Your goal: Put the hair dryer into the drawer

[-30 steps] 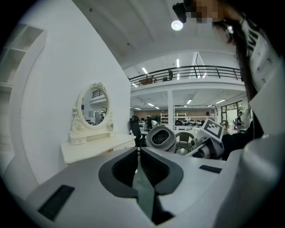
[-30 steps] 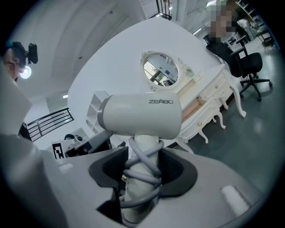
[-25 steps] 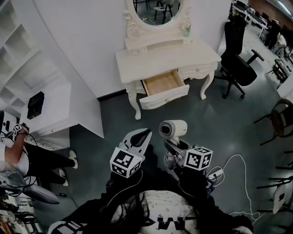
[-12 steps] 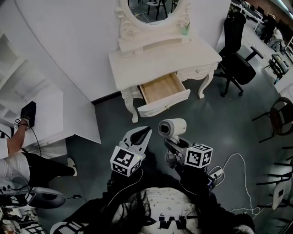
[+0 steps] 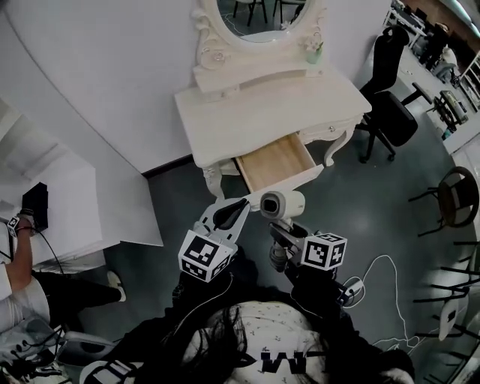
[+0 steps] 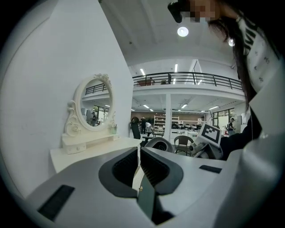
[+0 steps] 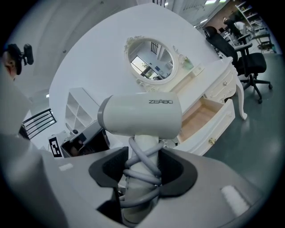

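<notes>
A white hair dryer (image 5: 282, 203) (image 7: 140, 116) with its grey cord wound round the handle stands upright in my right gripper (image 5: 277, 238) (image 7: 141, 171), whose jaws are shut on the handle. The white dressing table (image 5: 247, 112) has its wooden drawer (image 5: 277, 162) (image 7: 201, 116) pulled open, just beyond the dryer in the head view. My left gripper (image 5: 227, 217) (image 6: 138, 165) is beside the right one, to its left, jaws nearly together with nothing between them.
An oval mirror (image 5: 261, 15) stands on the dressing table. A black office chair (image 5: 390, 97) is to its right and a dark round chair (image 5: 456, 196) further right. White shelving (image 5: 60, 202) and a seated person (image 5: 22, 285) are on the left. A white cable (image 5: 379, 281) lies on the floor.
Both grippers and the dryer have come closer to the dressing table; the open drawer now lies right in front of the dryer. The grip has not changed.
</notes>
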The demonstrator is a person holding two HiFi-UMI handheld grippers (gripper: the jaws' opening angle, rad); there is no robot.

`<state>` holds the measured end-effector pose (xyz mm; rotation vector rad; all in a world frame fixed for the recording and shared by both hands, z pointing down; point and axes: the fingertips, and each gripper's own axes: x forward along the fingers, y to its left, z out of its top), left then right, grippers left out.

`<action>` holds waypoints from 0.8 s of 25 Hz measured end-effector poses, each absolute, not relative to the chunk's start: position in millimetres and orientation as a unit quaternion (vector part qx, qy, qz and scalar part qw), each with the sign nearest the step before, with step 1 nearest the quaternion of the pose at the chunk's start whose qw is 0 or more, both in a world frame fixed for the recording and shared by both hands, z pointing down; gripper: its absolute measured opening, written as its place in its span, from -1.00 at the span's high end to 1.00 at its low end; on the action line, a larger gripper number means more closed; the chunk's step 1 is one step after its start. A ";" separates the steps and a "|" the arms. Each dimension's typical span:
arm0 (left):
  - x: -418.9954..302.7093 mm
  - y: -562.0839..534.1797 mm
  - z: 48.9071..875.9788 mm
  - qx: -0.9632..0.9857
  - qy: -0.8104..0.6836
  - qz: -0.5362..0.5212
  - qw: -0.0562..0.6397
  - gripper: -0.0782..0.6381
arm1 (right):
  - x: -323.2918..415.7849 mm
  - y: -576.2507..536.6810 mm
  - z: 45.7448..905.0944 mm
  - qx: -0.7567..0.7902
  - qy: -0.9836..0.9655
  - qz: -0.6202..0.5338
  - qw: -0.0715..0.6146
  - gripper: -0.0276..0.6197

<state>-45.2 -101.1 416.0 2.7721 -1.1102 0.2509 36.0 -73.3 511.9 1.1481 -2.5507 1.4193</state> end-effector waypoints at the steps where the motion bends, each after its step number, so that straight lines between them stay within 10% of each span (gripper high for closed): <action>1: -51.3 -108.5 418.3 0.923 -0.367 0.085 0.074 0.78 | 29.6 -80.0 513.4 0.368 -0.812 0.453 0.004 0.27; 20: -82.5 -165.6 441.9 0.940 -0.315 0.092 0.097 0.78 | -6.6 -139.3 543.5 0.401 -0.783 0.474 0.033 0.27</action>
